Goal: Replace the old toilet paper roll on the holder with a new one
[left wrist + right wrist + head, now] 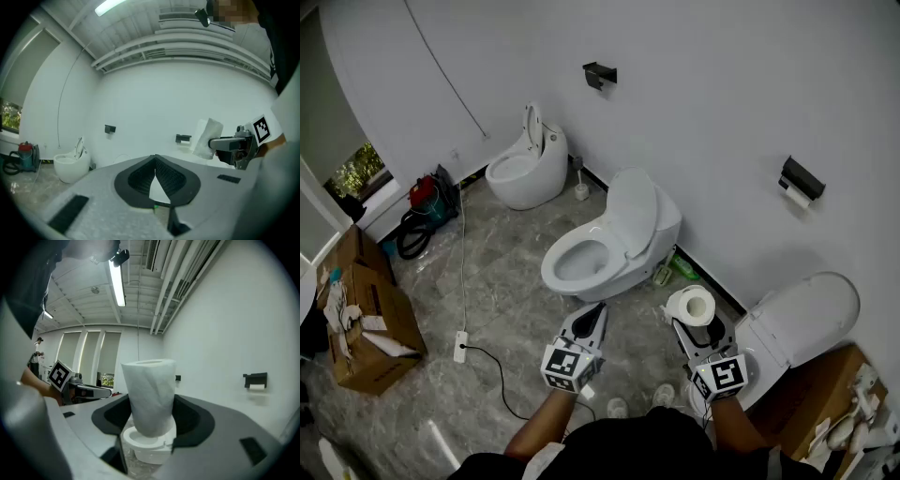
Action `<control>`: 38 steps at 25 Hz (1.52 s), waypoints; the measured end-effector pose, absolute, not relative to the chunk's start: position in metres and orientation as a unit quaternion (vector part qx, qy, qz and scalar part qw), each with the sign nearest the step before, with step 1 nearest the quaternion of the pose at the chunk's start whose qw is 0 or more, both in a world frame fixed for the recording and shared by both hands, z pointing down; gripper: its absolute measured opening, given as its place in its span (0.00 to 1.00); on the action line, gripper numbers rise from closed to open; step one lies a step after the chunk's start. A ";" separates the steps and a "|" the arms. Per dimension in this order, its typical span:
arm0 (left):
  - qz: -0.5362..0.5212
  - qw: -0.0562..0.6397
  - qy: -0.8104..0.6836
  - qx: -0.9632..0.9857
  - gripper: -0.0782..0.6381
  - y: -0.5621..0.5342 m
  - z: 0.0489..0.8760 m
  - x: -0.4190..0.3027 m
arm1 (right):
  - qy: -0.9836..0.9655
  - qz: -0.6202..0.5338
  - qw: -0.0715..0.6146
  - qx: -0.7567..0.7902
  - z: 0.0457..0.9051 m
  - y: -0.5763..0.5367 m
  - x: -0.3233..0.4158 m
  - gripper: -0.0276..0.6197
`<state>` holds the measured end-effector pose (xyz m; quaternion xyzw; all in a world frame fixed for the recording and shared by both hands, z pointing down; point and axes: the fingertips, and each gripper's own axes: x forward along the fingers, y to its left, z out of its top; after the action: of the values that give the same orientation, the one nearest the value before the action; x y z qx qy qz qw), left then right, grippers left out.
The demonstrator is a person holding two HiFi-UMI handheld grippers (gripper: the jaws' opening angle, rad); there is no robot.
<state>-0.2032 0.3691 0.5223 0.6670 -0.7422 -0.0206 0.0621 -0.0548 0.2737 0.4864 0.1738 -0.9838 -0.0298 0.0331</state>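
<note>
Nearest the camera, the grey right gripper (pixel 695 325) (pixel 151 414) is being held out level. Its jaws are standing wide, and the soft white new roll of toilet paper (pixel 691 306) (pixel 149 394) is being squeezed between them. The new roll is standing upright in the grip with its hole facing up. Its lower part is being pinched in a little by the pads. Next to it, the grey left gripper (pixel 592 315) (pixel 155 162) is being held level too. Its jaws are being pressed together, and nothing is being carried in them.

The small black holder (pixel 802 177) (pixel 255 378) is fixed on the white wall. The new roll is being held well apart from the holder, lower than it and to its left in the head view. The thin white old roll (pixel 796 197) (pixel 256 386) is sitting just under the holder and is not yet being taken off.

The new roll is probably very light and soft, and not slippery, because paper is rough. It is being gripped across its round sides, which looks like a good place. If it is squeezed too hard, the tube inside is likely to be squashed flat, and then it may not slide onto the holder. The old roll looks nearly used up, so it may crush even more easily. It is best taken gently by its sides with the free left gripper.
</note>
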 end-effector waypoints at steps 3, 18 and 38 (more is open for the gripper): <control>-0.008 0.046 -0.743 0.667 0.12 0.376 0.516 -0.201 | -0.983 -0.031 0.027 0.177 0.483 0.279 -0.055 0.46; -0.004 0.044 -0.739 0.672 0.12 0.382 0.513 -0.191 | -0.980 -0.051 0.015 0.190 0.478 0.287 -0.048 0.46; 0.005 0.033 -0.711 0.703 0.12 0.244 0.494 -0.178 | -0.978 -0.008 0.010 0.210 0.476 0.149 -0.050 0.46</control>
<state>-0.1783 0.2437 0.4938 0.7025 -0.7109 0.0048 0.0329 -0.0502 0.1494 0.4756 0.2099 -0.9776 -0.0076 0.0098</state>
